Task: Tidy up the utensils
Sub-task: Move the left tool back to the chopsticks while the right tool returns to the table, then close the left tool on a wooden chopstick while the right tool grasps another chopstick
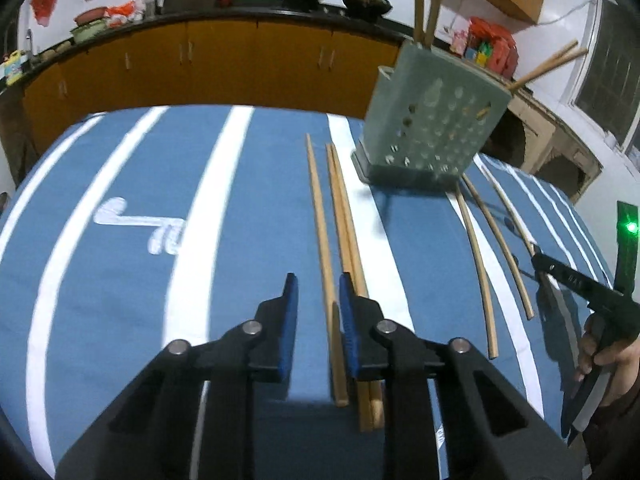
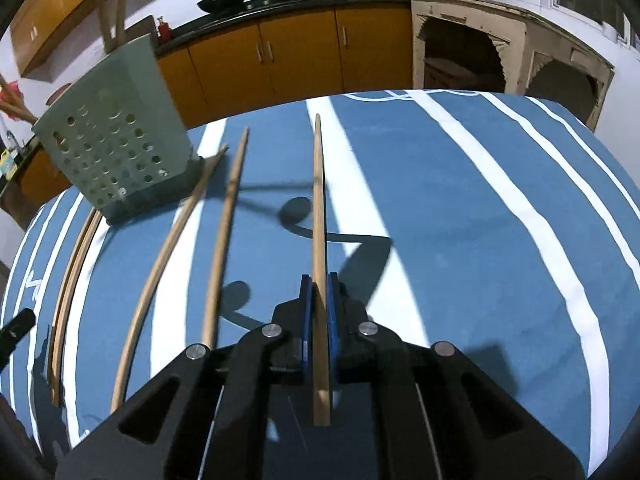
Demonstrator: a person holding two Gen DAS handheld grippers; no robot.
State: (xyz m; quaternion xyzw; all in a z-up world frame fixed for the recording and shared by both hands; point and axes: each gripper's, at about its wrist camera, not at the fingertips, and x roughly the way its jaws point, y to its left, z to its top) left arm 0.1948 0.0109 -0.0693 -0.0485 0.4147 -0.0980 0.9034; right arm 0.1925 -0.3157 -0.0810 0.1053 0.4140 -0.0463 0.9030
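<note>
A pale green perforated utensil holder (image 1: 432, 120) stands on the blue striped table with chopsticks sticking out of its top; it also shows in the right wrist view (image 2: 116, 136). My left gripper (image 1: 318, 284) is open, its jaws either side of one wooden chopstick (image 1: 324, 248) that lies on the cloth. A pair of chopsticks (image 1: 348, 240) lies just right of it, under the right finger. My right gripper (image 2: 319, 284) is shut on a single chopstick (image 2: 318, 200), held pointing forward above the table. Two more chopsticks (image 2: 192, 240) lie to its left.
The table wears a blue cloth with white stripes (image 1: 192, 240). Curved-looking chopsticks (image 1: 484, 264) lie right of the holder. Orange cabinets (image 2: 280, 52) and a dark counter with woks stand behind. The right gripper also shows in the left wrist view (image 1: 576, 276).
</note>
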